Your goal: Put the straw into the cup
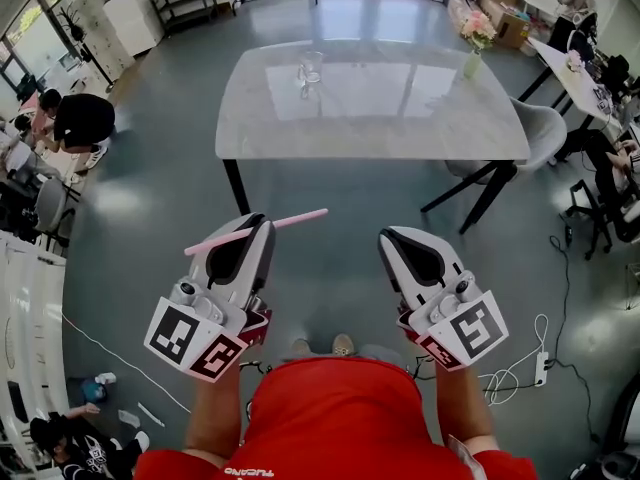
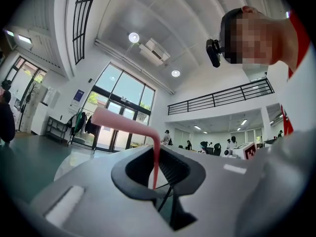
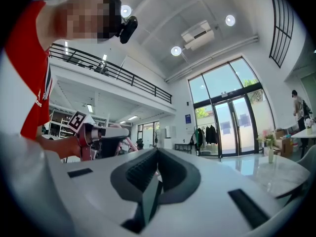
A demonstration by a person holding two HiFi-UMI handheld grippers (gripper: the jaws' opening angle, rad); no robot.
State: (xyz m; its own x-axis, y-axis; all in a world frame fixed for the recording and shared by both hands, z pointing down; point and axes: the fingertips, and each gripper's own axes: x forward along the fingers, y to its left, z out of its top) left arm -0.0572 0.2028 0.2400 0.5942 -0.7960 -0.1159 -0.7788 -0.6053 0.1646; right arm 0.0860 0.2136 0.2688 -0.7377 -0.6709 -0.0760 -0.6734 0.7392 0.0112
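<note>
A pink straw (image 1: 300, 217) lies crosswise in my left gripper (image 1: 262, 224), which is shut on it, one end poking out on each side. In the left gripper view the straw (image 2: 123, 124) bends up and to the left out of the pinched jaws (image 2: 155, 149). A clear glass cup (image 1: 310, 70) stands on the far part of a grey marble table (image 1: 400, 128), well ahead of both grippers. My right gripper (image 1: 388, 238) is held level beside the left one, shut, with nothing in it; its jaws meet at the tip (image 3: 157, 152).
A vase of flowers (image 1: 476, 38) stands at the table's far right corner and a grey chair (image 1: 545, 133) at its right side. Bare grey floor lies between me and the table. Desks with seated people line the left edge (image 1: 70, 123), and cables run along the floor on the right (image 1: 540, 358).
</note>
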